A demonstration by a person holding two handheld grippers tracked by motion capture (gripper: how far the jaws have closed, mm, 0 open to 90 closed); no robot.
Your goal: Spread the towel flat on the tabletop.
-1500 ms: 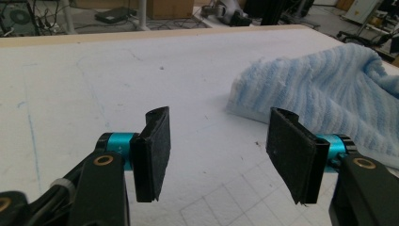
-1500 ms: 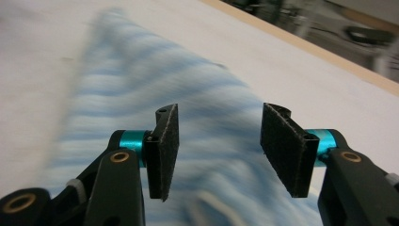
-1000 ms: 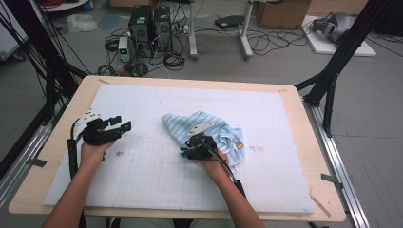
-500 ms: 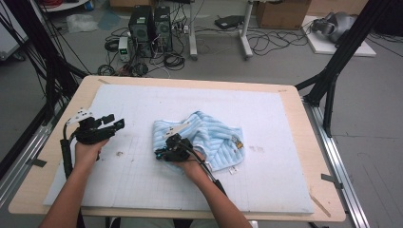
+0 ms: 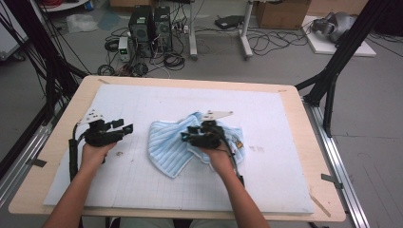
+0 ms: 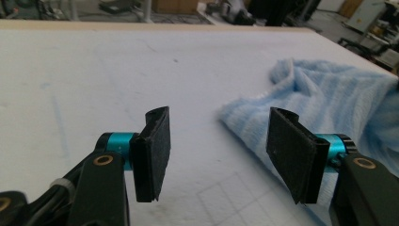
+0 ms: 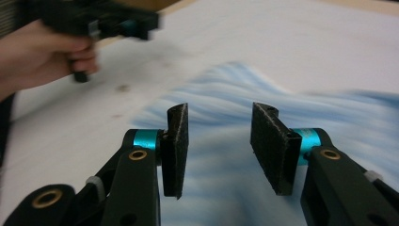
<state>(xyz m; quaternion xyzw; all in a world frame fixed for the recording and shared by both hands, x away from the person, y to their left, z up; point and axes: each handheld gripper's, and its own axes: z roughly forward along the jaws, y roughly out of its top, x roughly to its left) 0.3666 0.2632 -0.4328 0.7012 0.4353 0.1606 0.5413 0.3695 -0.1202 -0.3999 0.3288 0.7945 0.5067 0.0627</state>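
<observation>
Right gripper view: towel (image 7: 263, 141) blurred | right gripper (image 7: 219, 136) jaws apart, empty | left gripper (image 6: 216, 141) likewise

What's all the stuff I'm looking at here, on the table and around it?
towel: one, light blue with stripes, rumpled, middle of the mat
mat: one, white with a faint grid, covers most of the table
table: one, pale wood top, bare at the edges
computer towers: two, black, on the floor beyond the table
cables: many, black, loose on the floor
cardboard box: one, brown, floor at the back
left hand-held gripper: one, black with teal rings, jaws apart, above the mat beside the towel's edge
right hand-held gripper: one, black with teal rings, jaws apart, above the towel
forearms: two, coming in from the bottom of the high view
</observation>
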